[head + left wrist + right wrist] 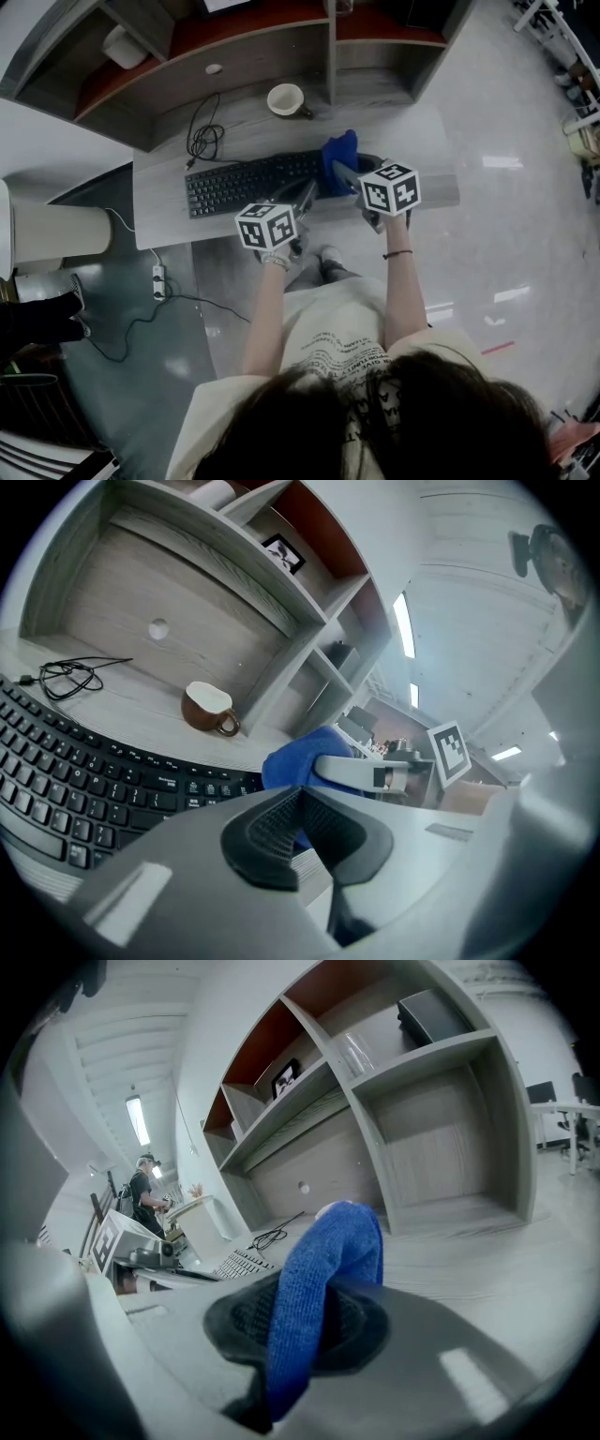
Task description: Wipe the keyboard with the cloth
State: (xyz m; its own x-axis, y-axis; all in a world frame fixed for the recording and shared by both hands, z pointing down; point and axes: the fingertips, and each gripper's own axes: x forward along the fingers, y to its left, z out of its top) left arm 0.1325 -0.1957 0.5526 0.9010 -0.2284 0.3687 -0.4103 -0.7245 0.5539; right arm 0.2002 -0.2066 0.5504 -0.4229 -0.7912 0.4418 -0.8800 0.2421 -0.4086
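Note:
A black keyboard [246, 184] lies on the grey desk [169, 211]. Over its right end hangs a blue cloth [339, 157], and my right gripper [345, 174] is shut on it. In the right gripper view the cloth [323, 1274] stands up from between the jaws and droops over them. My left gripper [302, 199] is near the keyboard's front edge, just left of the cloth. Its jaws are shut with nothing between them [300, 829]. The left gripper view shows the keyboard [84, 775] at the left, with the cloth [292, 761] and the right gripper's finger [361, 772] beyond.
A brown cup [287, 99] stands behind the keyboard, next to the shelf unit [330, 56]. A coiled black cable [204, 141] lies at the back left of the desk. A power strip [158, 279] with cords lies on the floor at the left.

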